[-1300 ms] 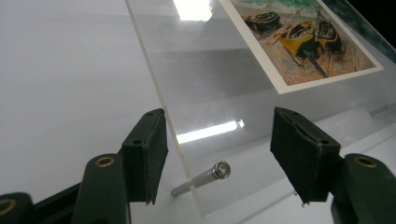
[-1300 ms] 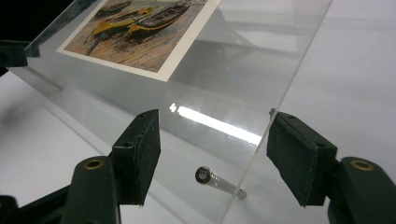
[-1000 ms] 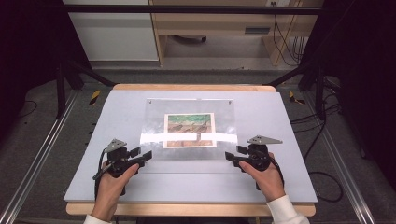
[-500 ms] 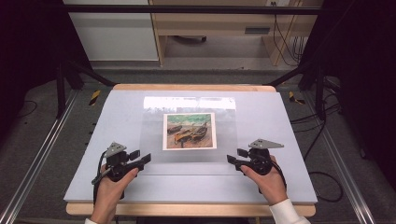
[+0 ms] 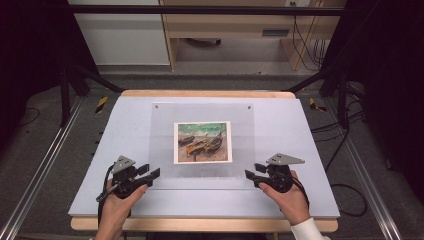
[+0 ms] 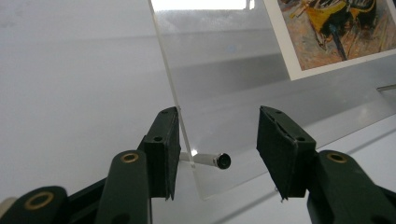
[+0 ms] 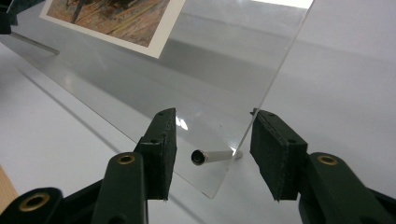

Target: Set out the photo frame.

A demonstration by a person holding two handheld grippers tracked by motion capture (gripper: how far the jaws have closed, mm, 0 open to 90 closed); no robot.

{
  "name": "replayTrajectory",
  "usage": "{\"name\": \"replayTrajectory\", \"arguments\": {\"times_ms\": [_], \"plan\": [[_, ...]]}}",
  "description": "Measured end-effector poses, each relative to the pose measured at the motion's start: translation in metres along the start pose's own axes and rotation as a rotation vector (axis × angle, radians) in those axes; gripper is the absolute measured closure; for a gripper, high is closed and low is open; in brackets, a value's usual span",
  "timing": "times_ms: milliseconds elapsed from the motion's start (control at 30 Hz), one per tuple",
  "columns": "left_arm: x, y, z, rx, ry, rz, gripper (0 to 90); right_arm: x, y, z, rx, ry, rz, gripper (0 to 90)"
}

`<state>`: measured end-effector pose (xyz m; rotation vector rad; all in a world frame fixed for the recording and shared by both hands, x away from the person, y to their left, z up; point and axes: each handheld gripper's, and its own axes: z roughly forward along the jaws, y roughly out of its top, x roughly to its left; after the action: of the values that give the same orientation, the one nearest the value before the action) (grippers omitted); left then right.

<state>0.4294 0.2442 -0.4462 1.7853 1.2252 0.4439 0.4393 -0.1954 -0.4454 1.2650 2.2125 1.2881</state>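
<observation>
Change since earlier frames: clear acrylic panel [image 5: 202, 140] now further tilted toward flat, picture facing up and fully readable; a second ago seen nearly edge-on. Both grippers drawn slightly nearer the table's front edge.
Acrylic panel: on the middle of the table, two small holes near its far edge, near corners flanked by the grippers.
Picture: painted print of boats [image 5: 203, 142] with a white border, mounted at the panel's centre.
Left gripper [image 5: 151, 173]: jaws apart, unclenched, straddling the panel's near left corner; a short metal standoff pin [image 6: 210, 160] between the jaws.
Right gripper [image 5: 251, 175]: jaws apart, unclenched, straddling the near right corner; a second metal pin [image 7: 212, 156] between the jaws.
Hands: left hand [image 5: 117, 200] and right hand [image 5: 287, 197] entering from the bottom edge.
Surface: pale grey-blue table top [image 5: 305, 130], wood trim along its edges.
Room: grey floor, black frame posts, cables at right, light wooden furniture behind.
</observation>
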Motion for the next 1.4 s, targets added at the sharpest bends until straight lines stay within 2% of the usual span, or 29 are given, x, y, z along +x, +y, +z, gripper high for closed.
{"name": "replayTrajectory", "arguments": {"times_ms": [267,667,933,1400], "plan": [[-0.002,-0.003,-0.003,0.008,0.014,0.022,51.1,0.004,-0.005,-0.004,0.01,-0.017,-0.015,55.4],[-0.005,-0.009,-0.008,0.007,0.026,0.019,55.8,0.009,-0.01,-0.008,0.024,-0.037,-0.044,60.9],[-0.009,-0.012,-0.01,0.019,0.043,0.035,56.3,0.01,-0.012,-0.009,0.034,-0.044,-0.061,63.0],[-0.01,-0.017,-0.012,0.028,0.039,0.043,57.1,0.014,-0.017,-0.01,0.053,-0.053,-0.08,64.3]]}}
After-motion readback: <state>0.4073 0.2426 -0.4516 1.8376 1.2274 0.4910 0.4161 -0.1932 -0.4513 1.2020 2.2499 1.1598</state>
